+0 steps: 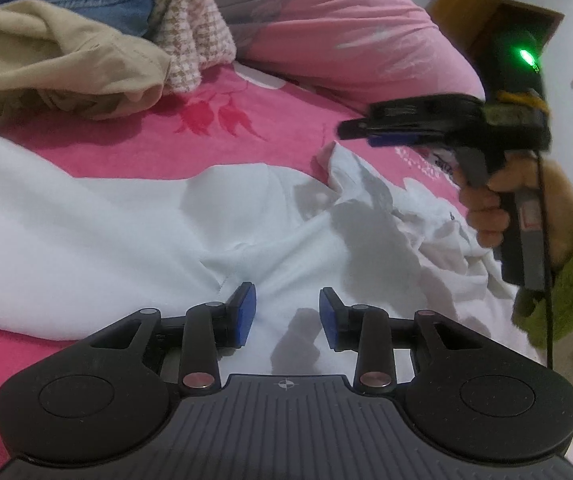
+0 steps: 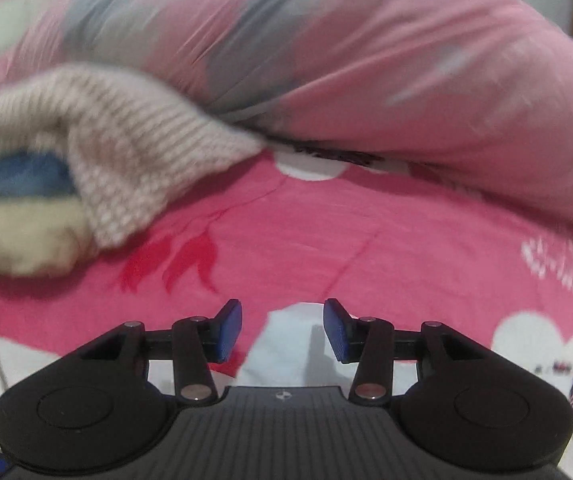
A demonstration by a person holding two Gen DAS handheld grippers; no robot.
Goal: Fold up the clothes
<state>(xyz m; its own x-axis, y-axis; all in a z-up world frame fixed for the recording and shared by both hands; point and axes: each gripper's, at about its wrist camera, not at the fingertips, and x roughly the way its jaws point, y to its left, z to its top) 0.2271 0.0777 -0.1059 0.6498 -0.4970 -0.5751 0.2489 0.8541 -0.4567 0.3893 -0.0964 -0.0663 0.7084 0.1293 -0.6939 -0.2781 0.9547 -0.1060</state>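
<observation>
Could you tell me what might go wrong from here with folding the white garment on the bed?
1. The right gripper is open and above the white garment, whose crumpled end lies loose, so a fold made now could come out lumpy.
2. The left gripper has open pads with cloth only beneath them; lifting now would likely leave the garment behind.
3. The pile of other clothes lies close and could get caught in the fold.

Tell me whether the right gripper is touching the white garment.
Apart. The left wrist view shows the right gripper hanging above the white garment, pink bedsheet visible between them. Its own view shows open jaws with nothing pressed between the pads.
</observation>
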